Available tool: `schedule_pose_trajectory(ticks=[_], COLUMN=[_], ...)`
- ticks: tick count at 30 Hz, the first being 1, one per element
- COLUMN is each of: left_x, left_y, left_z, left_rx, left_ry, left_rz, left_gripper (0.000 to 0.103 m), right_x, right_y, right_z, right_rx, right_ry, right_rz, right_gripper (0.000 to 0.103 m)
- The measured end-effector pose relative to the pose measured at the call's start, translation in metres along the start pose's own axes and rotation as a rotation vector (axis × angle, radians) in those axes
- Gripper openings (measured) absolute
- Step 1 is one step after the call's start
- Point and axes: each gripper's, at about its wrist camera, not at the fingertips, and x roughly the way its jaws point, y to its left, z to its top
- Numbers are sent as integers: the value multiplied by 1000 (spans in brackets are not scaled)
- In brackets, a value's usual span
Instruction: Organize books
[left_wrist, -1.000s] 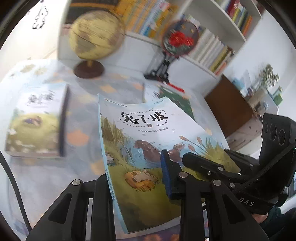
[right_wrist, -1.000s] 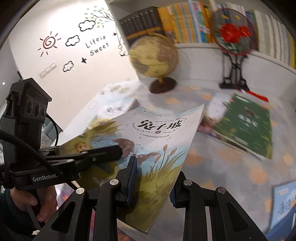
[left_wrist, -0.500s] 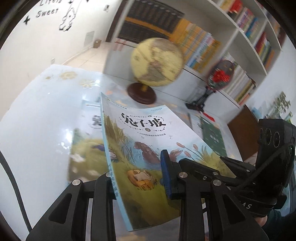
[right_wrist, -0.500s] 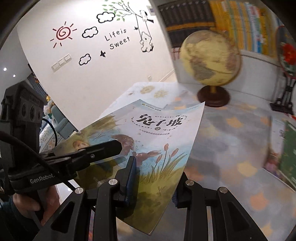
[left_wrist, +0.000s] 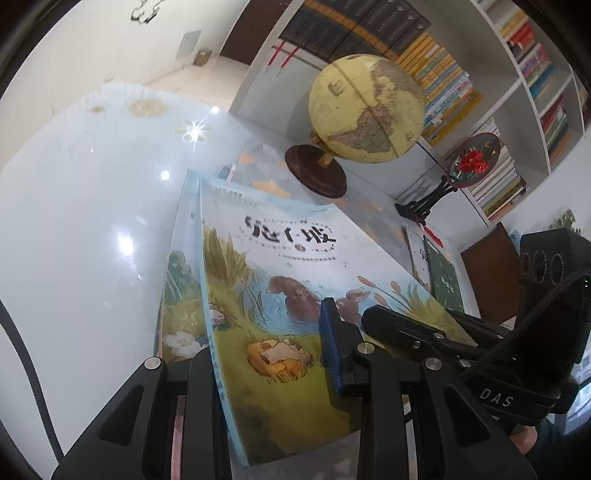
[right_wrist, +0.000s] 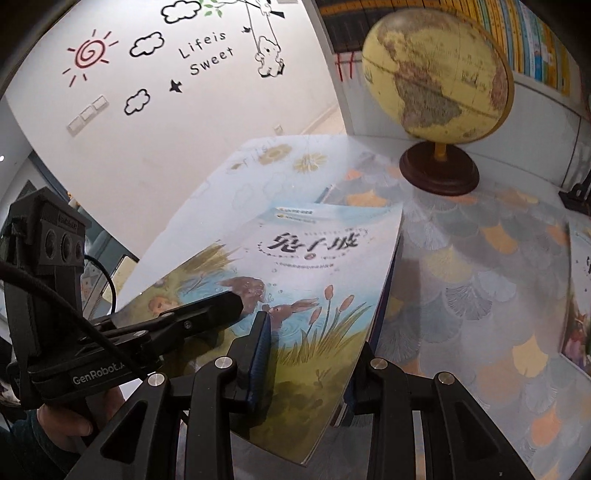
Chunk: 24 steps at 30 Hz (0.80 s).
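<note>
Both grippers are pinching the same picture book (left_wrist: 295, 280), a thin paperback with rabbits and reeds on its cover. The left gripper (left_wrist: 266, 354) is clamping it near the spine-side lower edge, and the right gripper (right_wrist: 310, 354) is clamping the opposite lower edge, fingers (right_wrist: 258, 350) closed on the cover. The book is hanging tilted over the table (left_wrist: 74, 221), its far end low above another book (left_wrist: 177, 280) lying flat beneath it.

The step in hand looks like laying this book onto that one to build a stack. To do it well, both hands should be lowering together so the soft cover is not twisting or bowing, squaring the far edge with the lower book before letting go, and releasing only once the book is resting flat.

The left wrist view is showing the lower book's cover peeking out on the left, plus a green book (left_wrist: 447, 280) farther right and the bookshelf (left_wrist: 517, 110). The right wrist view is showing instead the stack's dark right-hand edge, the globe (right_wrist: 436, 74) close by, and the person's hand (right_wrist: 66, 424) on the left handle.
</note>
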Motion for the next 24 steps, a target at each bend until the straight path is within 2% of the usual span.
schedule_pose_trajectory(ticks=[10,14,18,24], left_x=[9,8,8,8], left_y=[39,50,54,54], left_z=[-2,-5,-7,-7], left_rx=[-110,-134,-136,-113], left_ry=[34,35,35,27], left_rz=[10,44,100,117], left_gripper=[27,27,28,29], right_x=[26,35,45,53], right_y=[-12,-9,-9,-14], right_z=[-1,-3,-5,-12], right_rx=[39,37,46,61], right_ry=[65,87,107,134], right_rz=[6,6,0,-9], right_gripper=[32,32,32,33])
